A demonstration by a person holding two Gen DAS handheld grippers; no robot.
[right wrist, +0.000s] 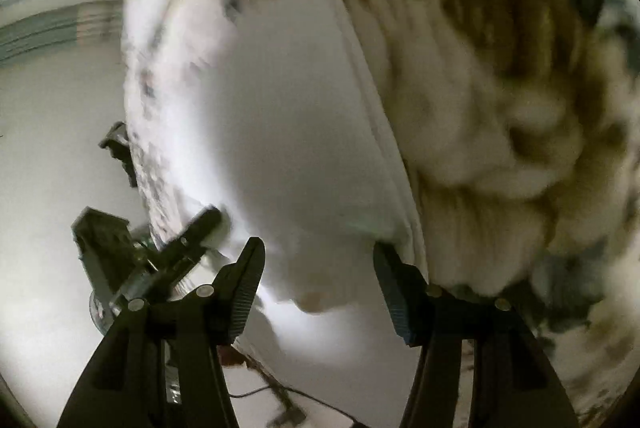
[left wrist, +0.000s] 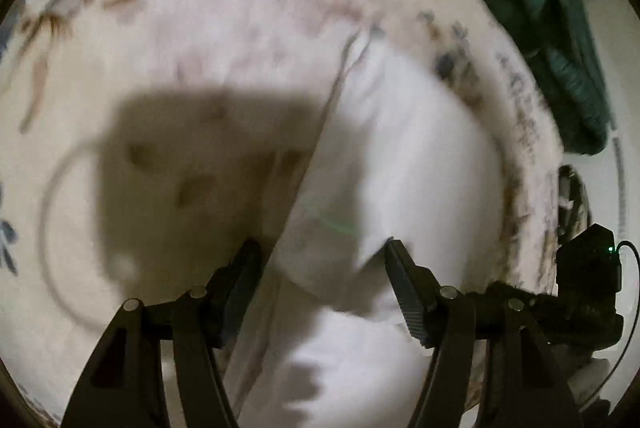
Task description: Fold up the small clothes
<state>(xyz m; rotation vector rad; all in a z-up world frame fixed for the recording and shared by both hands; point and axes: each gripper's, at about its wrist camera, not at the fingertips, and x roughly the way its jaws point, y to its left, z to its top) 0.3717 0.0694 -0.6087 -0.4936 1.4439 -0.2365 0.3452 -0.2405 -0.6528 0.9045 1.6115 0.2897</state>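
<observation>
Under both of my grippers lies a bed cover (left wrist: pixel 168 40), cream with a blue and brown flower print, filling most of the left view. On it lies the white garment (left wrist: pixel 404 148), the thing to fold, spread across the middle and right of the left view; the right view shows it (right wrist: pixel 288 108) too, big and blurred. Its seamed edge (left wrist: pixel 332 100) runs diagonally down toward my left gripper. A brown and cream crumpled blanket (right wrist: pixel 500 76) sits just beside the garment in the right view, touching its hem. A dark green cloth (left wrist: pixel 532 8) hangs past the bed edge, top right of the left view.

My left gripper (left wrist: pixel 320 252) is wide open right over the garment, holding nothing; the cloth lies between the jaws, contact unclear from blur. My right gripper (right wrist: pixel 318 252) is also wide open with nothing clamped, the garment's corner between the jaws and its hem at the right jaw. The left gripper (right wrist: pixel 196 228) also shows in the right view, at the garment's far side.
</observation>
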